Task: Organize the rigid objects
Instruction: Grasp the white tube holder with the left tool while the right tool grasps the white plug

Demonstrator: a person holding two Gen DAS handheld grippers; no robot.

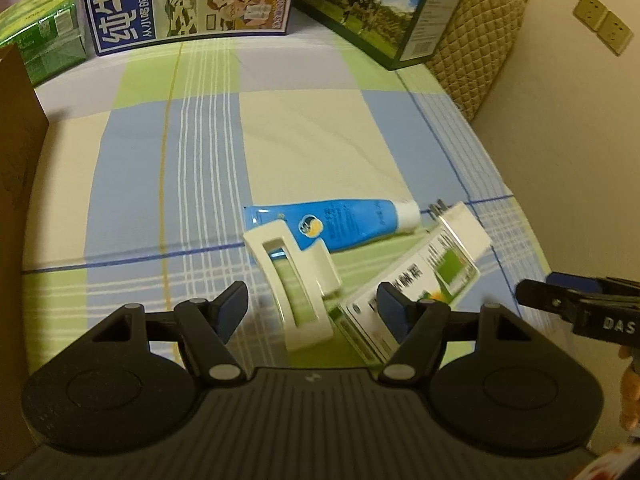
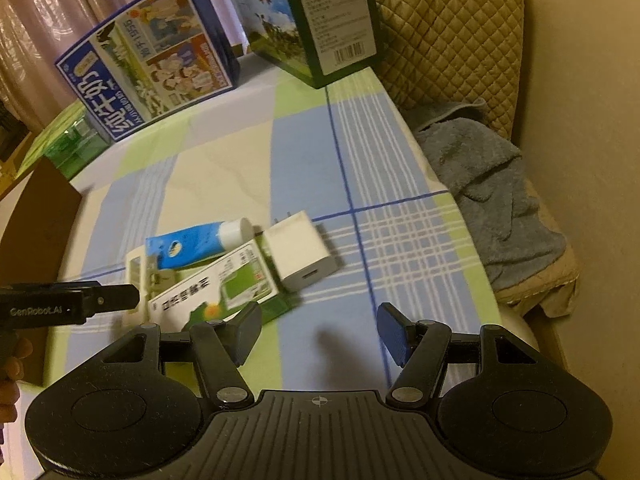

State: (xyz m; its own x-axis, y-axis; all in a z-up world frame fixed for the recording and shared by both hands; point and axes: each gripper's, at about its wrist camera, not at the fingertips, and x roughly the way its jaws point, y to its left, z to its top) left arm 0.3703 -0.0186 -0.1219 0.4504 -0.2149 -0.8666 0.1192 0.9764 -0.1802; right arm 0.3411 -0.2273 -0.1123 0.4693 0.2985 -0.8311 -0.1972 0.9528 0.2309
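Four small items lie bunched on the checked cloth (image 1: 208, 152). They are a cream hair claw clip (image 1: 292, 280), a blue tube (image 1: 344, 222), a white-and-green carton (image 1: 416, 280) and a white charger plug (image 1: 464, 218). My left gripper (image 1: 312, 310) hovers open over the near end of the clip, and its right finger overlaps the carton's edge in the picture. In the right wrist view the charger plug (image 2: 300, 256), carton (image 2: 216, 292), tube (image 2: 196, 244) and clip (image 2: 136, 276) sit ahead and to the left. My right gripper (image 2: 320, 334) is open over bare cloth and holds nothing.
Two large milk cartons (image 1: 188, 0) (image 1: 380, 8) and a green pack (image 1: 44, 40) stand along the far edge. A brown cardboard box (image 1: 16, 168) rises at the left. Off the table's right edge are a blue towel (image 2: 492, 200) and a quilted cover (image 2: 448, 32).
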